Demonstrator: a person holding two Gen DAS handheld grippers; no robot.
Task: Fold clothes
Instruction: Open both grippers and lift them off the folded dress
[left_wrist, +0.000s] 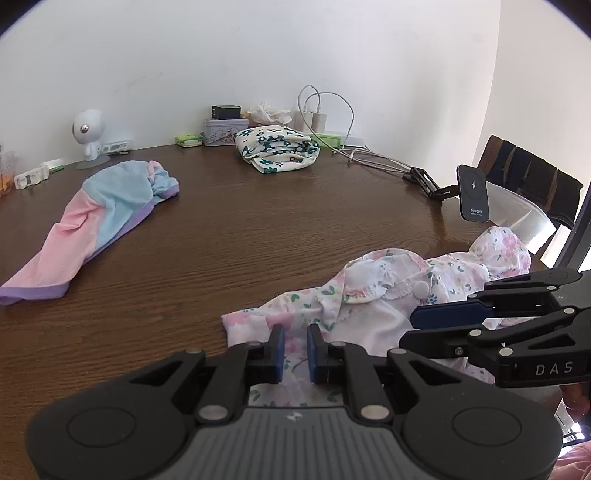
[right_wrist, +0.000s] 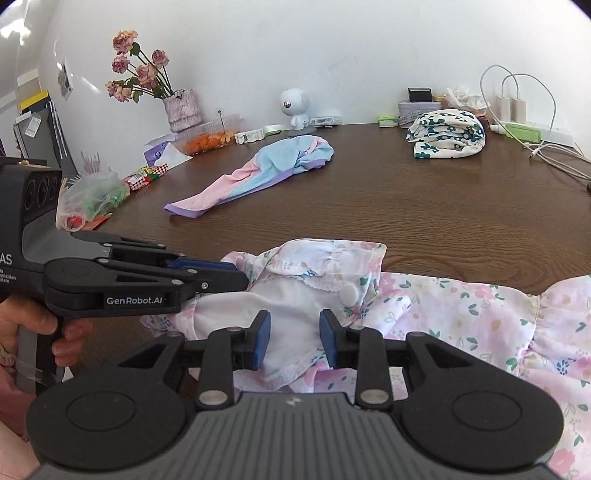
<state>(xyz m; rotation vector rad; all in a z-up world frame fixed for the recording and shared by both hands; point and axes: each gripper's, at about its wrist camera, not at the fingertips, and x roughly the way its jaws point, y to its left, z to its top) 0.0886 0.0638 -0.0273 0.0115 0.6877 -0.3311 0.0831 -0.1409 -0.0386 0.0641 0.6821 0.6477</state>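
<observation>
A pale floral garment (right_wrist: 461, 314) lies rumpled at the near edge of a dark wooden table (left_wrist: 258, 229), directly under and ahead of both hand-held grippers. The left gripper (left_wrist: 295, 341) has its blue pads nearly together over the garment's edge; in the right wrist view its tips press into a fold of that cloth, though whether they truly pinch it cannot be told. The right gripper (right_wrist: 294, 334) stands with its jaws partly apart, the white inner lining of the garment lying between them, with no pad visibly pressing on it. A hand (right_wrist: 55, 332) wraps the left gripper's handle.

Three garments are on the table: the floral one in front, a pink, blue and purple one (left_wrist: 99, 221) spread well apart to the left, and a folded cream piece with dark green flowers (left_wrist: 277, 149) near the far wall. Along that wall stand one small white robot figure (left_wrist: 88, 134), one vase of dried roses (right_wrist: 183, 109) and two white chargers (left_wrist: 314, 118) with cables.
</observation>
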